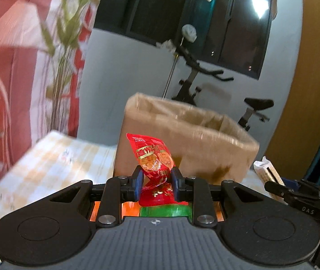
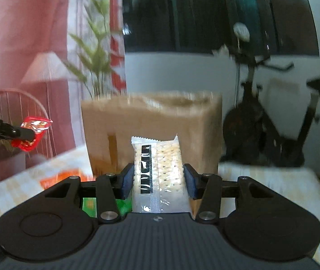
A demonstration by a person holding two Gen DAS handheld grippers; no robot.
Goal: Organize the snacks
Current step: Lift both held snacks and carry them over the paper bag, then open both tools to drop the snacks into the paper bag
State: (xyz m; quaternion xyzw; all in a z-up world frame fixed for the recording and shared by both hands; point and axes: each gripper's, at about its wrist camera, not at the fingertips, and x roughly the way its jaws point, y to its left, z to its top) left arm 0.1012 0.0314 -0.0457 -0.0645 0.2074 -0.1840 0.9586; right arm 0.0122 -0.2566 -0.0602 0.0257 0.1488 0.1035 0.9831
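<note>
On the checked yellow tablecloth (image 1: pixel 54 157), our left gripper (image 1: pixel 156 180) pinches a crinkly red snack packet (image 1: pixel 153 155), our right gripper (image 2: pixel 158 180) clamps a clear-wrapped cracker pack (image 2: pixel 160 171); we should clear the open brown cardboard box's (image 1: pixel 205 148) rim before releasing.

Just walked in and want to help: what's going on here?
A person is sorting snacks with two handheld grippers. The left gripper is shut on a red snack packet; the right gripper holds a clear cracker pack. Both are held in front of an open cardboard box on the table.
</note>
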